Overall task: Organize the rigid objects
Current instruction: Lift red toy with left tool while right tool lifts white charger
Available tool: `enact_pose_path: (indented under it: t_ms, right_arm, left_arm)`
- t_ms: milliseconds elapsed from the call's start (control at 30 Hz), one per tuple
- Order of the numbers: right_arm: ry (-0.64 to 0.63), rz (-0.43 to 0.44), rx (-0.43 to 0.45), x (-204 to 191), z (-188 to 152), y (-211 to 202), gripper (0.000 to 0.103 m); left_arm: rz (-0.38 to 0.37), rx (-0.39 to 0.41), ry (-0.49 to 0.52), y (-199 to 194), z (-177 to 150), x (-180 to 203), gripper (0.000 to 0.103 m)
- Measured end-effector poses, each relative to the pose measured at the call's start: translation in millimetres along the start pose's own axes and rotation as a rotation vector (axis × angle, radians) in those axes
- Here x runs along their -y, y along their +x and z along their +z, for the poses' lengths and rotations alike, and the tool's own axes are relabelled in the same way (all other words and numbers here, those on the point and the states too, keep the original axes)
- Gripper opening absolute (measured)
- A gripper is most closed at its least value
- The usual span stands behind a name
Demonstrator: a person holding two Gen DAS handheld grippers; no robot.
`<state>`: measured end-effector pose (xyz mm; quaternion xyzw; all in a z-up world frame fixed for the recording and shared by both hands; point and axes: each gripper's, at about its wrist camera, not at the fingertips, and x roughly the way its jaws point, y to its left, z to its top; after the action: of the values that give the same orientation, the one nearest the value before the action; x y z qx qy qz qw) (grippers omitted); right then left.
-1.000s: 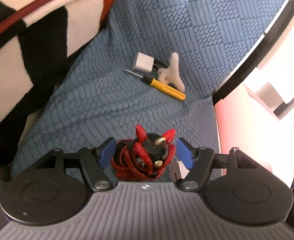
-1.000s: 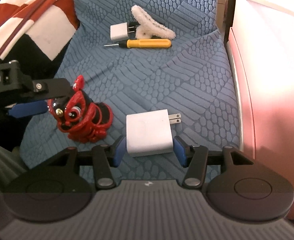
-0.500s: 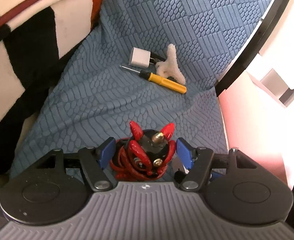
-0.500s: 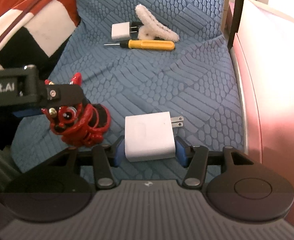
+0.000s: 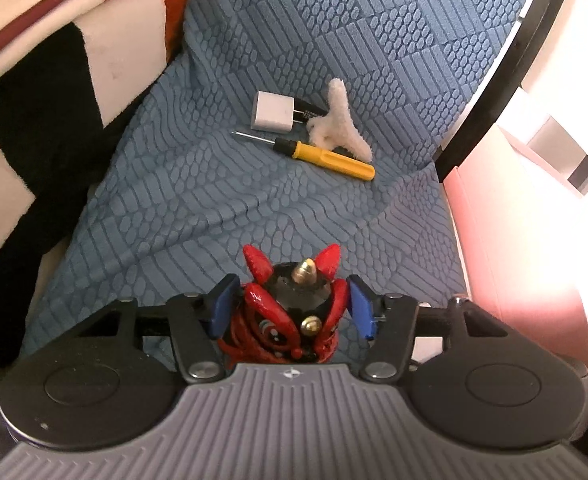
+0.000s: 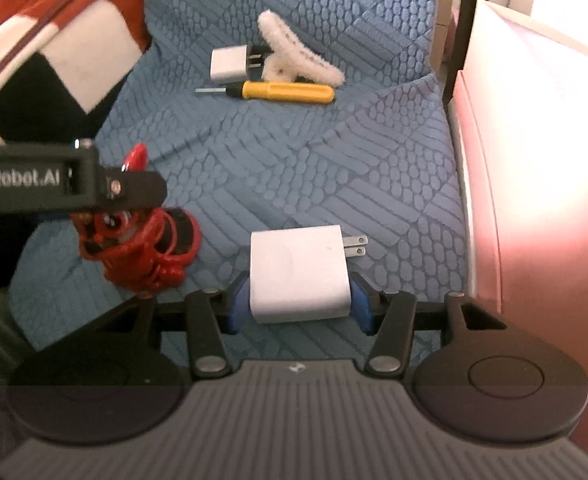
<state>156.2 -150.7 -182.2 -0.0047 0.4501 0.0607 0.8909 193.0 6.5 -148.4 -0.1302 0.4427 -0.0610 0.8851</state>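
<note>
Over the blue quilted bedspread (image 5: 221,200), our left gripper (image 5: 290,307) clamps a red figurine (image 5: 289,312). Our right gripper (image 6: 300,307) pinches a white charger (image 6: 300,274); a pink wall (image 6: 534,184) stands alongside.

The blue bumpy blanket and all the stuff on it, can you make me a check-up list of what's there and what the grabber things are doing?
Surface: blue textured quilted cover, wrinkled.
Job's things: small white plug adapter, yellow-handled screwdriver and fluffy white hair claw clip grouped close together at the far end; red and black horned figurine; large white wall charger.
Clutter: nothing seen.
Grippers: left gripper has the figurine between its blue pads; right gripper is shut on the large charger.
Cables: nothing seen.
Surroundings: red, white and black checked blanket to the left; pale pink panel to the right.
</note>
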Motion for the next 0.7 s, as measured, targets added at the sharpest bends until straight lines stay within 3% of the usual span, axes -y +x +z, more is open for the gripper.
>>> enact_pose_path:
  t_ms: [267, 367, 700]
  right_arm:
    - [-0.004, -0.001, 0.004, -2.4, 5.7, 3.1, 0.053]
    - [0.007, 0.013, 0.032, -2.3, 10.2, -5.7, 0.053]
    - [0.051, 0.025, 0.17, 3.8, 17.7, -75.1, 0.053]
  left_arm:
    - [-0.009, 0.01, -0.02, -3.0, 3.9, -2.6, 0.06]
    - [-0.05, 0.006, -0.046, -11.3, 7.3, -7.0, 0.06]
    - [-0.096, 0.094, -0.029, -69.9, 19.0, -5.4, 0.06]
